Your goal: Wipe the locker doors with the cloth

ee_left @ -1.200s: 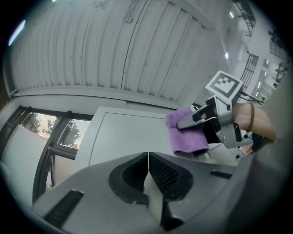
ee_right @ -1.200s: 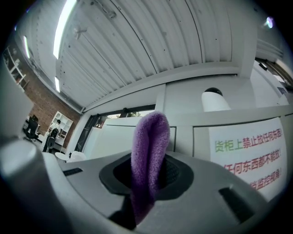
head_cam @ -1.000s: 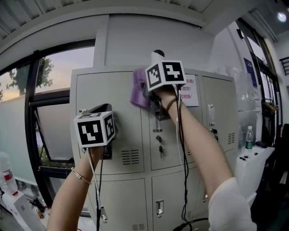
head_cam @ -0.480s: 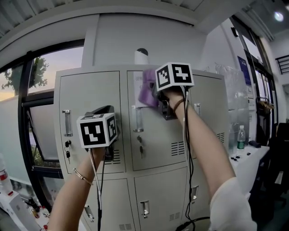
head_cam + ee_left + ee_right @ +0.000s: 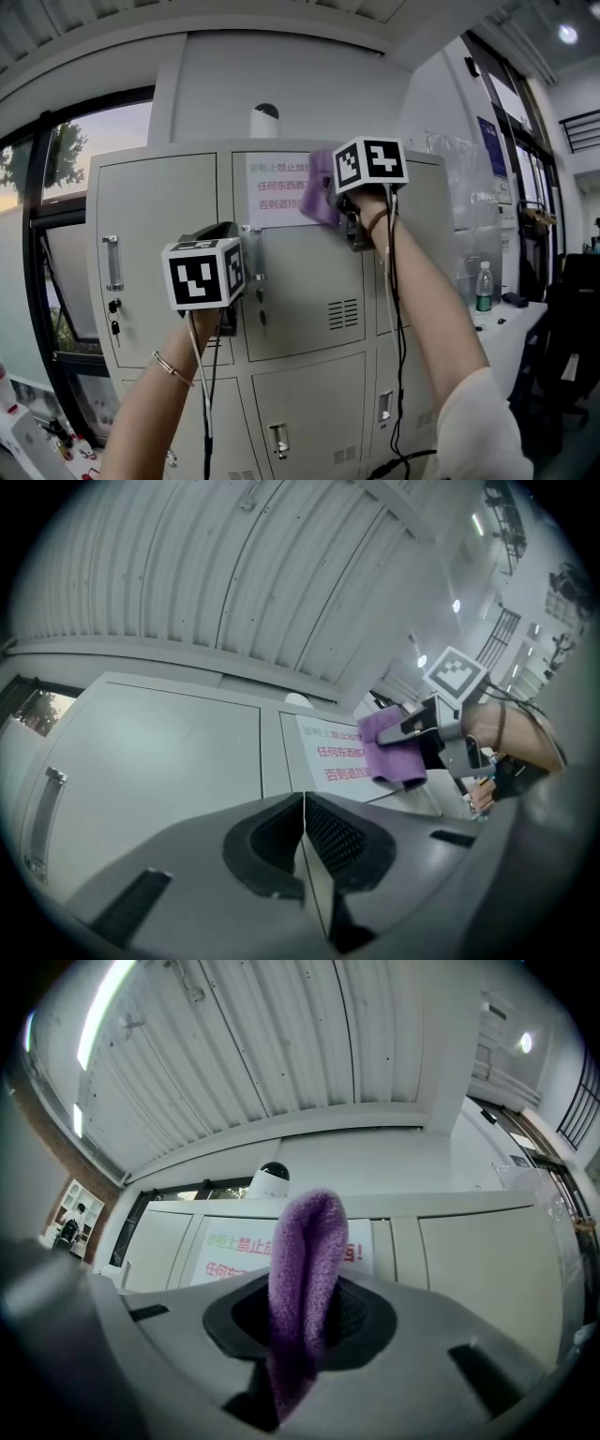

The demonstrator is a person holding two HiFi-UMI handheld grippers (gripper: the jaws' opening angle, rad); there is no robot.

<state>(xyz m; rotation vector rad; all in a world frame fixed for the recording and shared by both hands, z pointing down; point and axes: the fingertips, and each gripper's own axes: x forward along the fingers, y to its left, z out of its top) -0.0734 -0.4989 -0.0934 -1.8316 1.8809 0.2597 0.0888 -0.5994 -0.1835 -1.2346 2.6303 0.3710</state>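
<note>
A grey bank of lockers (image 5: pixel 159 244) fills the middle of the head view. My right gripper (image 5: pixel 339 204) is shut on a purple cloth (image 5: pixel 323 197), which presses on the right edge of the white notice (image 5: pixel 277 192) on the upper middle door. In the right gripper view the cloth (image 5: pixel 305 1288) stands folded between the jaws. My left gripper (image 5: pixel 228 309) hangs lower, in front of the middle door beside its handle (image 5: pixel 253 251), jaws shut on nothing. In the left gripper view the left gripper (image 5: pixel 303 841) points up at the doors, with the cloth (image 5: pixel 389 757) beyond it.
A white round device (image 5: pixel 264 120) sits on top of the lockers. A window (image 5: pixel 56 234) lies to the left. At the right, a white table (image 5: pixel 502 314) carries a bottle (image 5: pixel 484 286). Cables (image 5: pixel 392 375) hang from both grippers.
The lockers have slid right in the view. The right gripper with the cloth has travelled rightward across the upper middle door, baring the white notice. The left gripper has held its place.
</note>
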